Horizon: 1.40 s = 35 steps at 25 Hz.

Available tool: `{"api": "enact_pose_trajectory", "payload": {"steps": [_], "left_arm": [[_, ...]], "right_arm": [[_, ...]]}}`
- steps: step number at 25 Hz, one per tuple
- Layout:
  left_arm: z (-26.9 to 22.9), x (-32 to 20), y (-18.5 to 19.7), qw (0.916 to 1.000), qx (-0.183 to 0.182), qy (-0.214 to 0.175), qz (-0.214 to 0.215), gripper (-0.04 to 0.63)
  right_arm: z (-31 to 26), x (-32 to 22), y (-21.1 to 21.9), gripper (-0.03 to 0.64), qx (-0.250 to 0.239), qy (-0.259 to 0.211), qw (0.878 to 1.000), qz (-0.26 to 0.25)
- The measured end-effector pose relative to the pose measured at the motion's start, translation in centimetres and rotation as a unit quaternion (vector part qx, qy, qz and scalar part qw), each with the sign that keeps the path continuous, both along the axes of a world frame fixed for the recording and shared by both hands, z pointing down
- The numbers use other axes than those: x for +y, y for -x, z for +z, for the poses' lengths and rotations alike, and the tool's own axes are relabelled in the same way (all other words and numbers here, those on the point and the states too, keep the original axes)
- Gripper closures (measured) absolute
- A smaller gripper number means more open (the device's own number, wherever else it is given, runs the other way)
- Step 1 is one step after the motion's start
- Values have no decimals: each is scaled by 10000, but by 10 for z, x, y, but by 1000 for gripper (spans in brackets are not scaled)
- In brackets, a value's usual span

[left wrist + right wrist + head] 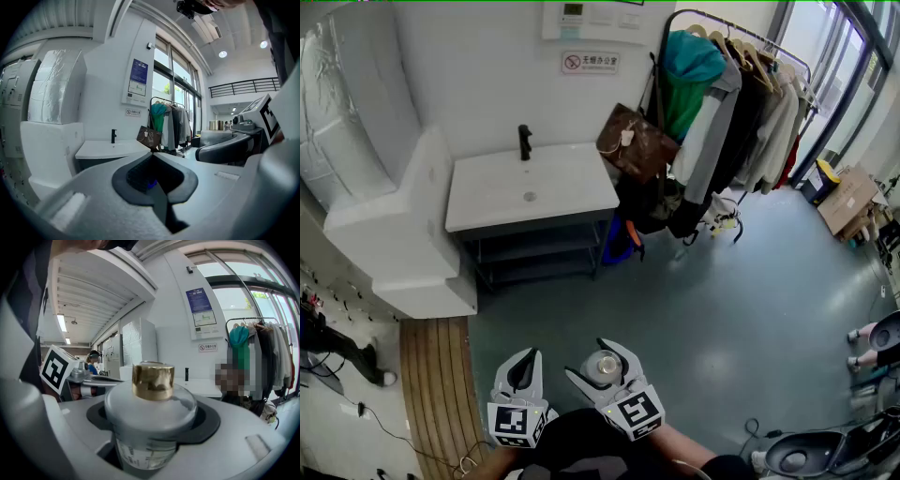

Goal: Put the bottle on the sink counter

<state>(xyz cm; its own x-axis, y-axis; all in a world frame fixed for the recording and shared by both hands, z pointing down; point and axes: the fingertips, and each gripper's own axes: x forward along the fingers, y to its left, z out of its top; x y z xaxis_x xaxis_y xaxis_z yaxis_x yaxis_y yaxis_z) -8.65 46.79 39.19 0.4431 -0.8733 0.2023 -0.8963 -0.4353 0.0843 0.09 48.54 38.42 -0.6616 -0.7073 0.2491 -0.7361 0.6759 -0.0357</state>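
In the head view, your right gripper clasped the bottle, only its top showing, well apart from the sink counter; your left gripper was closed. Your left gripper view showed jaws together, nothing between. Your right gripper view showed wide-spread jaws gripping the bottle, its base hidden below them.

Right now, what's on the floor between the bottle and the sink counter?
Nothing. In the head view, only bare grey floor lies between the bottle and the sink counter.
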Motion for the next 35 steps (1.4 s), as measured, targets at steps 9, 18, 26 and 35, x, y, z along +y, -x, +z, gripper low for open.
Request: {"api": "enact_pose_trajectory", "payload": {"steps": [9, 18, 26, 35], "left_arm": [[-6, 12, 16, 10000, -10, -68, 1, 595], [-6, 28, 53, 9999, -12, -88, -92, 595], [7, 36, 81, 9999, 67, 71, -38, 595], [10, 27, 88, 9998, 117, 124, -47, 595]], "right_arm": [[-10, 12, 16, 269, -47, -113, 9999, 4], [-23, 20, 45, 268, -397, -88, 9991, 89], [-23, 22, 68, 268, -414, -106, 9988, 251], [-16, 10, 75, 268, -391, 10, 9988, 282]]}}
